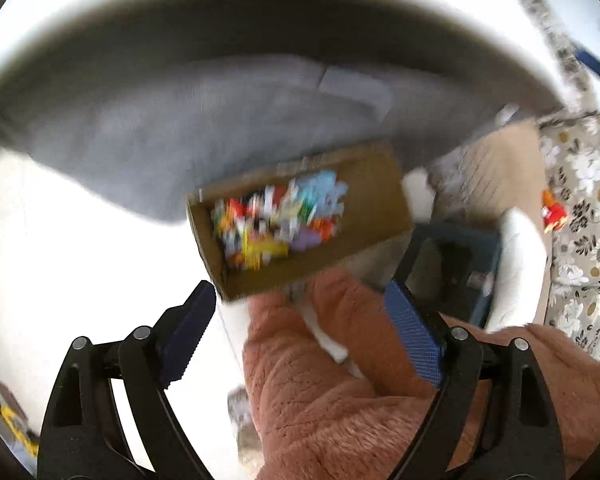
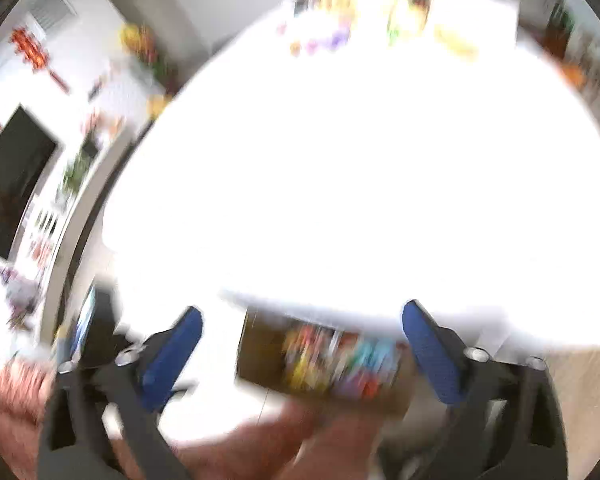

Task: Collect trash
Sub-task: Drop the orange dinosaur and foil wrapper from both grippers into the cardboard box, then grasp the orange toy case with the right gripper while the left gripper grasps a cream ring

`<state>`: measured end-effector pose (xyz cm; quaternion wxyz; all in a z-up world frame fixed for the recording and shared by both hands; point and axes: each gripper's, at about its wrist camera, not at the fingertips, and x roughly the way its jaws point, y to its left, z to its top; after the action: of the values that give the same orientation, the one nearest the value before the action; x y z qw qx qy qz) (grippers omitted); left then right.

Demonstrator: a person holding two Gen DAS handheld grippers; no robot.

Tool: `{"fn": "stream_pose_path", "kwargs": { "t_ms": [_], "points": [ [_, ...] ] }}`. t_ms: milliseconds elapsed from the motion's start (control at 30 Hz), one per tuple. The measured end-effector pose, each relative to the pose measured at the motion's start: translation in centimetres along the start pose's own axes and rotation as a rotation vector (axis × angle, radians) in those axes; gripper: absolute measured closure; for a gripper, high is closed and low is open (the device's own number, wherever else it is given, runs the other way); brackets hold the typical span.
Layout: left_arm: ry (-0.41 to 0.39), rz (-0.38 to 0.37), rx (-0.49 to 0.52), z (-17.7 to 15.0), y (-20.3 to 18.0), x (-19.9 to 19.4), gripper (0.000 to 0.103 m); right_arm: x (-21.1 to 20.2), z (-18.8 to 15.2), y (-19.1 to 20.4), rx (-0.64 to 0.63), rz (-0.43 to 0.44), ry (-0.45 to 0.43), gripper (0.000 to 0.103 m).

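A brown cardboard box (image 1: 300, 216) full of colourful scraps stands on the floor below the white table edge. It also shows blurred in the right wrist view (image 2: 320, 360). My left gripper (image 1: 300, 320) is open and empty, above and short of the box, over pink fleece legs (image 1: 324, 384). My right gripper (image 2: 300, 344) is open and empty, at the near edge of the bright white table (image 2: 360, 180), with the box below it. Small colourful items (image 2: 380, 28) lie at the table's far side, too blurred to name.
A grey rug (image 1: 180, 132) lies behind the box. A dark blue bin (image 1: 456, 268) stands right of the box beside a flower-patterned sofa (image 1: 580, 200) with a red item (image 1: 554, 212) on it. A dark screen (image 2: 16, 184) and shelves are far left.
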<state>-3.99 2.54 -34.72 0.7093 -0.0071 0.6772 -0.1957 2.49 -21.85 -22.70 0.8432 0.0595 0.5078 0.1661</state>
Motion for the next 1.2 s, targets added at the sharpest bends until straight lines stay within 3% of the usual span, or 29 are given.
{"fn": "stream_pose_path", "kwargs": {
  "t_ms": [67,133,333,467,533,567,633,700,800,900,1033,1133,1200],
  "points": [
    [-0.09,0.026,0.017,0.7,-1.3,-2.8,0.017,-0.5,5.0,-2.5,0.006,-0.055,-0.11,0.006],
    [-0.168,0.042,0.009,1.5,-2.1,-4.8,0.017,0.8,9.4,-5.2,0.018,-0.108,-0.149,0.006],
    [-0.292,0.094,-0.047,3.6,-4.1,-7.9,0.017,8.8,22.6,-13.0,0.048,-0.248,-0.094,0.006],
    [-0.316,0.082,-0.133,4.9,-4.1,-8.0,0.017,12.9,28.2,-16.1,0.029,-0.325,-0.059,0.006],
    [-0.324,0.077,-0.174,5.8,-4.3,-8.1,0.017,14.9,29.3,-16.7,-0.001,-0.346,-0.016,0.008],
    [-0.328,0.076,-0.179,6.1,-4.3,-8.2,0.017,16.0,29.6,-17.3,-0.016,-0.349,0.012,0.012],
    [-0.34,0.08,-0.18,7.1,-4.5,-8.4,0.017,17.5,29.9,-17.6,-0.057,-0.363,0.058,0.042],
    [-0.35,0.097,-0.177,8.2,-5.2,-8.9,0.017,17.5,29.4,-17.9,-0.07,-0.332,0.071,0.055],
    [-0.368,0.104,-0.171,10.5,-5.6,-9.5,0.017,15.0,28.4,-17.8,-0.074,-0.261,0.022,0.083],
    [-0.359,0.149,-0.126,13.7,-6.5,-9.4,0.017,10.9,26.1,-17.8,-0.048,-0.135,-0.029,0.083],
    [-0.35,0.16,-0.054,19.7,-7.8,-8.1,0.017,6.5,21.8,-18.1,0.005,-0.022,-0.054,0.083],
    [-0.386,0.152,-0.046,24.9,-8.5,-7.5,0.017,2.6,17.3,-18.2,0.083,0.058,-0.091,0.083],
    [-0.398,0.188,-0.035,27.9,-9.0,-7.2,0.017,0.7,14.8,-18.3,0.116,0.087,-0.111,0.083]
  ]
}}
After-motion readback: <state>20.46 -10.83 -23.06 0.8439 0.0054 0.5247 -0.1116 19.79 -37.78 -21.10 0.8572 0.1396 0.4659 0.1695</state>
